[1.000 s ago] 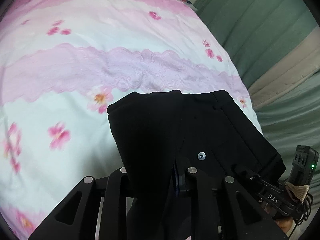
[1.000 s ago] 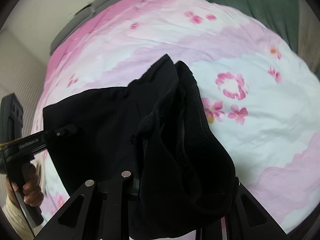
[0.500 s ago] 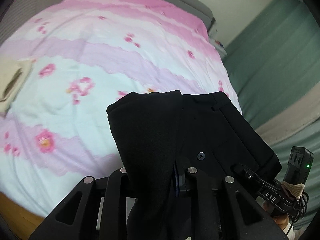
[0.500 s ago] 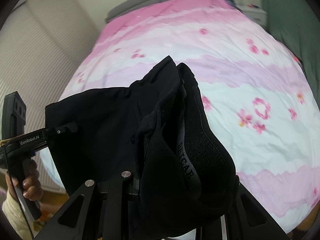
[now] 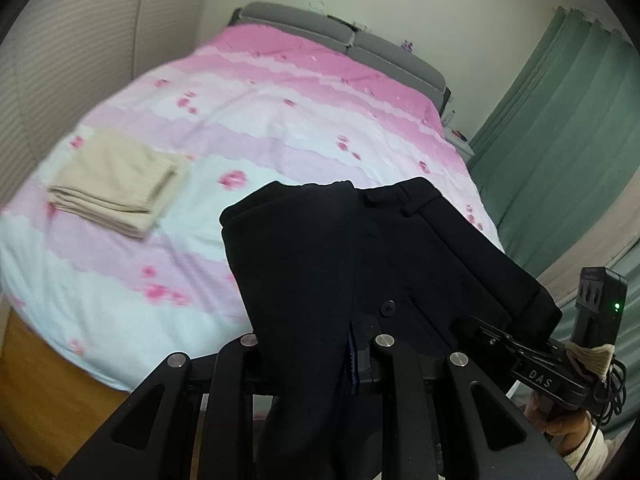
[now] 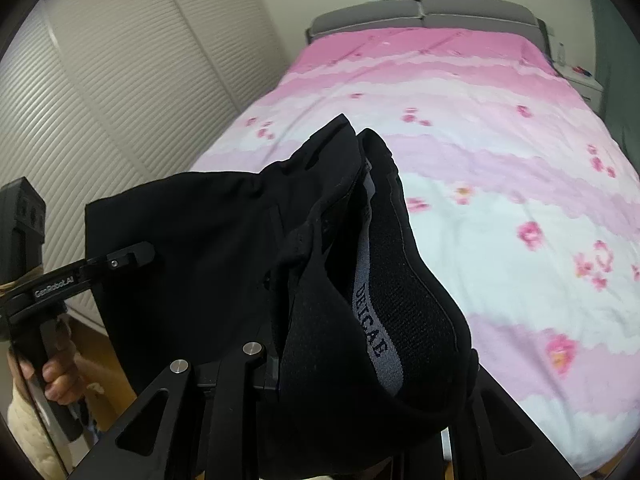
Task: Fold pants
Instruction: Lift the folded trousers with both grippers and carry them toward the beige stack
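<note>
Soft, even indoor light fills the room, with no hard shadows or glare. Both fisheye views bend the walls and curve the bed (image 5: 280, 128) toward a dark circular vignette. Motion blur smears the floral print and the folded beige cloth (image 5: 116, 188). The black pants (image 6: 304, 264) swallow detail; a grey waistband strip stays legible.

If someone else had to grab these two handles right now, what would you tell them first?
Left gripper: shut on the black pants.
Right gripper: shut on the same pants, at the waistband end.
The pants hang between the two grippers, above the pink flowered bed.
Done: a beige garment lies folded on the bed.
Left: lay the pants flat and fold them.
</note>
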The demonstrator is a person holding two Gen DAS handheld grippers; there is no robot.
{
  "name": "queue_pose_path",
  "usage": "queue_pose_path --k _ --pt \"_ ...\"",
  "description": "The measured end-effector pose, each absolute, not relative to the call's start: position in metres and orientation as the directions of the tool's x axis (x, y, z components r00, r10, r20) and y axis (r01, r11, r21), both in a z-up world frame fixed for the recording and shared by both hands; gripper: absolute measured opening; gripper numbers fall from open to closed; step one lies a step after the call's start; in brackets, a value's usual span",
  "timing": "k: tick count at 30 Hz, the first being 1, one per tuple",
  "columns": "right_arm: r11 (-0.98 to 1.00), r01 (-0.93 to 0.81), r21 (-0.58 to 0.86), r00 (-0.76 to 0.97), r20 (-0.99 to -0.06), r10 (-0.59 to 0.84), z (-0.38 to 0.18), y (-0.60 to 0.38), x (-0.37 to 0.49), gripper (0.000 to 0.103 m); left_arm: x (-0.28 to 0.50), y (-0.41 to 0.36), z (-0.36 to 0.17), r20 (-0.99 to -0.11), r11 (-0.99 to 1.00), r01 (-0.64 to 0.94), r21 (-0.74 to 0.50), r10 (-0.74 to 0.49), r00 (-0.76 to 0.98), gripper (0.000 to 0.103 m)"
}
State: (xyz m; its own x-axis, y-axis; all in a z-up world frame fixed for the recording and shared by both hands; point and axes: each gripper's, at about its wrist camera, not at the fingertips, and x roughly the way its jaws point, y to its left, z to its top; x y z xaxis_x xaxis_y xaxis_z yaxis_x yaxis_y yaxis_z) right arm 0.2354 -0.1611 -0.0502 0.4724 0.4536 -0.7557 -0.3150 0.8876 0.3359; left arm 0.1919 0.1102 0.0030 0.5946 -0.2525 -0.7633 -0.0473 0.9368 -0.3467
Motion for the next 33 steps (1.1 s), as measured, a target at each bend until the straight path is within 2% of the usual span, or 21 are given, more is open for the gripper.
queue_pose_path --k 7,12,25,33 --pt "0.836 -0.404 0.371 0.39 -0.757 0.525 -0.04 -0.053 0.209 0.027 0.145 0.208 0.01 -0.778 0.939 -0.138 -0.315 -0.172 0.605 0.022" --pt "0.79 -0.495 0.361 0.328 -0.765 0.555 -0.039 0.014 0.213 0.027 0.137 0.266 0.001 -0.773 0.91 -0.219 -0.353 -0.151 0.617 0.022" --pt "0.715 -0.574 0.4 0.254 -0.743 0.619 -0.043 0.114 0.299 0.027 0.206 0.386 0.002 -0.751 0.857 -0.312 -0.41 -0.123 0.649 0.022" --pt "0.732 -0.56 0.388 0.297 -0.731 0.614 -0.042 0.157 0.344 0.027 0.268 0.435 0.003 -0.747 0.88 -0.244 -0.407 -0.168 0.643 0.022"
